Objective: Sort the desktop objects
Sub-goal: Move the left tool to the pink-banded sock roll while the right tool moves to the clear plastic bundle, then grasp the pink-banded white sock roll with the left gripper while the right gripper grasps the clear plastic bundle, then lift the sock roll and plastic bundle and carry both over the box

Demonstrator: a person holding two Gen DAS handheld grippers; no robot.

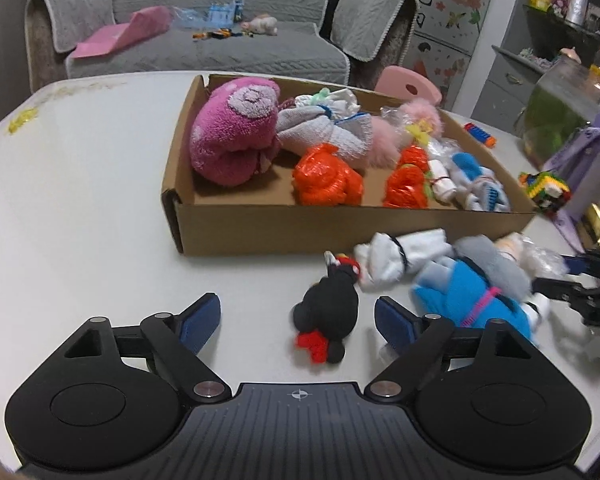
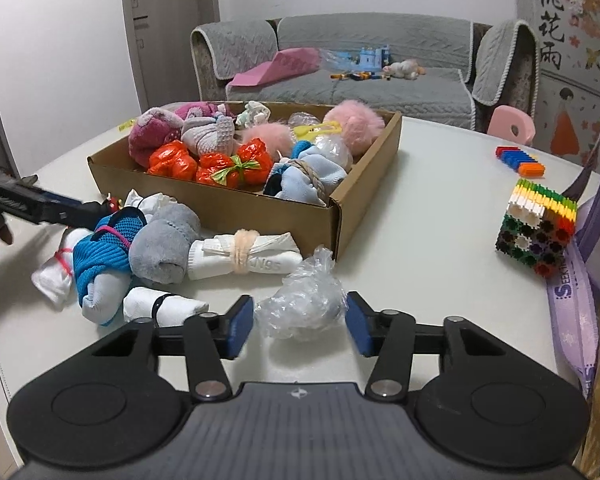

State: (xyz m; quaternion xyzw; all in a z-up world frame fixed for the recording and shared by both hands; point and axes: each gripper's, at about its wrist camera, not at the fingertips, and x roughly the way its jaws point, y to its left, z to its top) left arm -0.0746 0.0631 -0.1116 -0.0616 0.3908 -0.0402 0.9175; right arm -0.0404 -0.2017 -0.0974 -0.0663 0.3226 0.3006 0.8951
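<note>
Crumpled plastic bag (image 2: 302, 312) between right gripper (image 2: 300, 326) jaws

"桃花雨" on the wall poster (image 2: 550, 36); "jnss" on a white sock roll (image 2: 260, 258).

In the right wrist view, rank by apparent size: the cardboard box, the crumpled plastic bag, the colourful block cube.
1. cardboard box, clearly largest.
2. plastic bag and block cube look alike; the bag sits nearer the camera, so I won't rank them.

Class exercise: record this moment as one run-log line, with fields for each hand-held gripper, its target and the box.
left hand-held gripper: open around black sock | right hand-held gripper: open around clear plastic bag | cardboard box: partly filled
</note>
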